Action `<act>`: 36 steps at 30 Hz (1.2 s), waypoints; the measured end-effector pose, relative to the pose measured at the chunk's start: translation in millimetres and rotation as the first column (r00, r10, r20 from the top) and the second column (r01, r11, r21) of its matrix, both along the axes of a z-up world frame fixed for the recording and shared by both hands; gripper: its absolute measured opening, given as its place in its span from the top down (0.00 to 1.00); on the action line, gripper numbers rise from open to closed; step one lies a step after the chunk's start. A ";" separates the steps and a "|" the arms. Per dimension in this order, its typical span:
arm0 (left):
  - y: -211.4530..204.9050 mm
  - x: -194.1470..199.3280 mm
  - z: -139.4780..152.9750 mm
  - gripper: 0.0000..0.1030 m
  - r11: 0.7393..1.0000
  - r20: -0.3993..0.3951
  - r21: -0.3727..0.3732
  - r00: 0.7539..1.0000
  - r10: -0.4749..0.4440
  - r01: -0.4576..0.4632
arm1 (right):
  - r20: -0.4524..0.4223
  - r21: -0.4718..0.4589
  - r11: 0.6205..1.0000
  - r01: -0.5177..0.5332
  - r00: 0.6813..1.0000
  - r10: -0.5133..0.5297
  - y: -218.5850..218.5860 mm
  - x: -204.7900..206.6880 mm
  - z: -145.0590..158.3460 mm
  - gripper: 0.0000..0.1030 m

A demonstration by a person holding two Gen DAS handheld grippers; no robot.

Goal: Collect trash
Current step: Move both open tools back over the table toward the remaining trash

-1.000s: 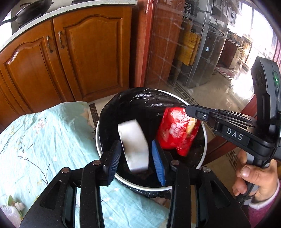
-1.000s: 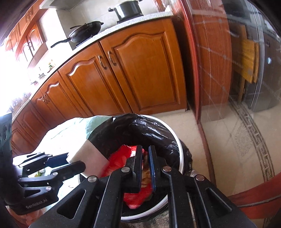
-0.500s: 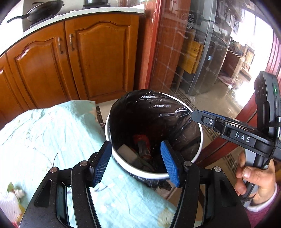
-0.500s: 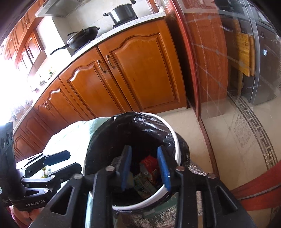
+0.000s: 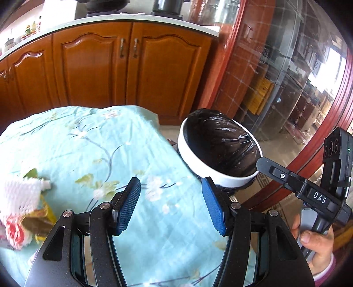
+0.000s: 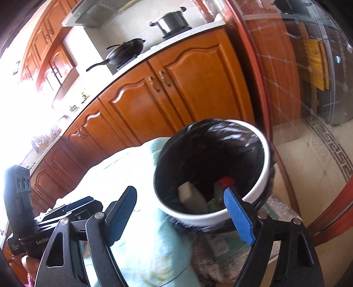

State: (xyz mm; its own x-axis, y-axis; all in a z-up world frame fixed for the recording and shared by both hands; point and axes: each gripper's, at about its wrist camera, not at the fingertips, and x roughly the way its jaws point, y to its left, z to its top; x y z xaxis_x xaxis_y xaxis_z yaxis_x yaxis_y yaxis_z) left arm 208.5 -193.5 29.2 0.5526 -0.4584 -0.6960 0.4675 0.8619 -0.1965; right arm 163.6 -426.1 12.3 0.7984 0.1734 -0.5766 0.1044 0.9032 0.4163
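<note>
A white bin [image 5: 194, 161] lined with a black bag stands off the table's right edge; it also shows in the right wrist view [image 6: 265, 176]. Inside it lie a white block [image 6: 192, 196] and a red packet [image 6: 225, 182]. My left gripper [image 5: 172, 207] is open and empty above the tablecloth, left of the bin. My right gripper [image 6: 183, 216] is open and empty in front of the bin; it appears in the left wrist view [image 5: 293, 180]. A crumpled heap of white foam netting and yellow wrapper [image 5: 19, 207] lies at the table's left.
The table carries a light blue floral cloth [image 5: 92, 145]. Wooden kitchen cabinets [image 5: 123, 66] stand behind, with a pan [image 6: 125, 51] and a pot [image 6: 172, 21] on the counter. A glass door with a red frame [image 5: 286, 92] is to the right.
Both grippers let go of the white block and the red packet, which dropped into the bin. Both then opened wide and pulled back from the bin, the left one toward the table.
</note>
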 end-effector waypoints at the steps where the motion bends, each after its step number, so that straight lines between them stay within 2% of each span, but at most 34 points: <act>1: 5.5 -2.0 -0.4 0.43 1.000 0.000 -0.002 1.000 0.012 -0.012 | -0.001 0.004 1.000 -0.008 1.000 0.008 5.1 -1.2 -0.5 0.19; 9: 57.9 -17.8 -5.1 0.43 0.995 -0.014 -0.019 0.995 0.098 -0.098 | -0.014 0.019 0.997 -0.080 0.997 0.081 50.5 -4.0 -6.2 0.19; 20: 134.1 -37.5 -1.2 0.43 0.975 0.013 -0.030 0.976 0.219 -0.219 | -0.034 0.013 0.980 -0.200 0.979 0.200 112.7 0.6 -11.5 0.19; 30: 196.5 -50.8 -4.5 0.43 0.947 0.018 -0.026 0.947 0.322 -0.321 | -0.044 0.013 0.952 -0.306 0.951 0.306 164.7 2.9 -15.4 0.19; 36: 228.5 -52.0 -7.5 0.43 0.921 0.016 -0.028 0.921 0.389 -0.388 | -0.051 0.006 0.926 -0.376 0.925 0.376 201.3 2.5 -17.3 0.19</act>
